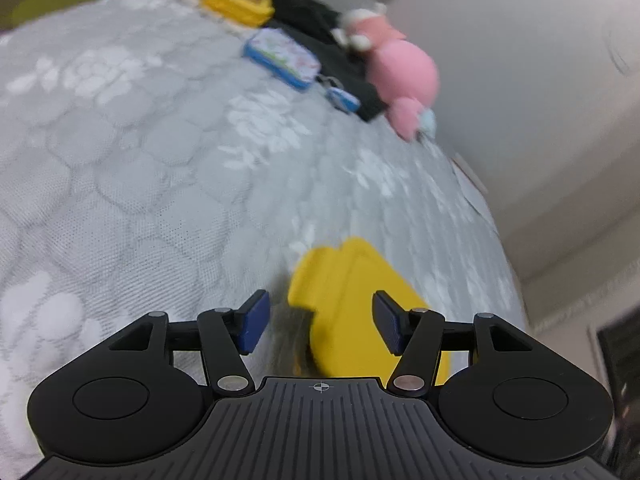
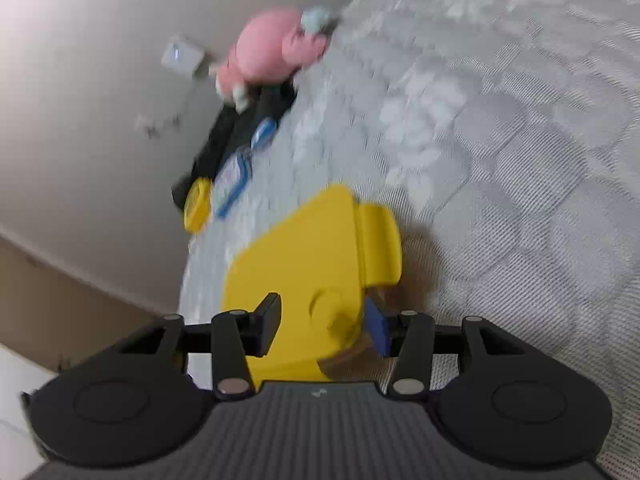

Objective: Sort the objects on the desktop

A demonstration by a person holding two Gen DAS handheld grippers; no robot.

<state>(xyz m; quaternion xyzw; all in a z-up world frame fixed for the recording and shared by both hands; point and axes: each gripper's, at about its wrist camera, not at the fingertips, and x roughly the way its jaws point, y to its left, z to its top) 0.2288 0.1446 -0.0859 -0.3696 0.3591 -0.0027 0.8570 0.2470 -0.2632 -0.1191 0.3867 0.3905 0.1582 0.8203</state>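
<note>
A yellow plastic lid or box lies on the grey patterned mattress, close in front of both grippers. My left gripper is open, its jaws apart around the box's near edge, not pressing it. In the right wrist view the same yellow box sits between my right gripper's blue pads, which stand at its two sides; whether they press it is unclear. Both views are blurred.
At the mattress's far edge lie a yellow round tin, a blue patterned tin, a small blue tag, a pink plush toy and dark cloth. A wall runs alongside.
</note>
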